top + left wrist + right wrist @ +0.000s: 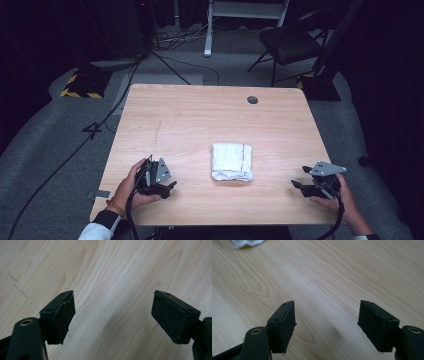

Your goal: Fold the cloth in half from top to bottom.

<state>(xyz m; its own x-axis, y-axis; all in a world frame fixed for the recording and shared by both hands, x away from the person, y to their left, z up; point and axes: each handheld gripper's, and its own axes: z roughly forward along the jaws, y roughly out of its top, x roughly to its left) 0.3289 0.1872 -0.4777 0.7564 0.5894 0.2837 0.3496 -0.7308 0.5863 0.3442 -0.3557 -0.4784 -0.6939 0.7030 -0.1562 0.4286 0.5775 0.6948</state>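
We hold the left claw (170, 186) low near the front edge of the bench (200, 115), the hand wrapped around its body, tips toward the middle. The right claw (298, 178) sits the same way on the other side, tips turned inward. Both claws stand wide open, and between the jaws we see bare wood only. The folded towel (232, 161) lies flat between the two claws, apart from both. It is white, soft, nearly square, with its slightly longer axis running away from us. The bench is pale wood with wavy grain.
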